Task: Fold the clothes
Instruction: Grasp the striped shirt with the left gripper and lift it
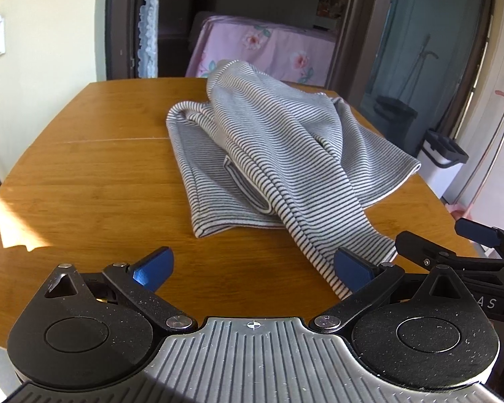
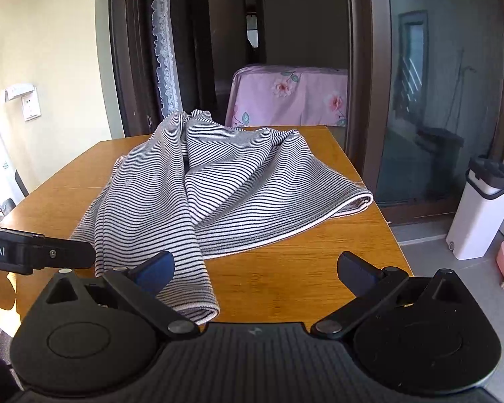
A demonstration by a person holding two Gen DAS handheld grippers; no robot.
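A grey-and-white striped garment [image 1: 268,147] lies crumpled on the wooden table [image 1: 94,174], one sleeve reaching toward the near edge. My left gripper [image 1: 252,270] is open and empty, low over the near edge, its right finger beside the sleeve end. In the right wrist view the garment [image 2: 225,181] bunches in the middle with the sleeve end [image 2: 191,288] by my left fingertip. My right gripper [image 2: 255,273] is open and empty above the table [image 2: 285,278]. The right gripper also shows in the left wrist view [image 1: 453,245] at the right edge.
A white bin with a dark lid [image 2: 480,208] stands on the floor right of the table. A pink floral cover [image 2: 292,97] is behind the table, through a doorway. Glass doors [image 2: 436,100] are on the right. The left half of the table is bare wood.
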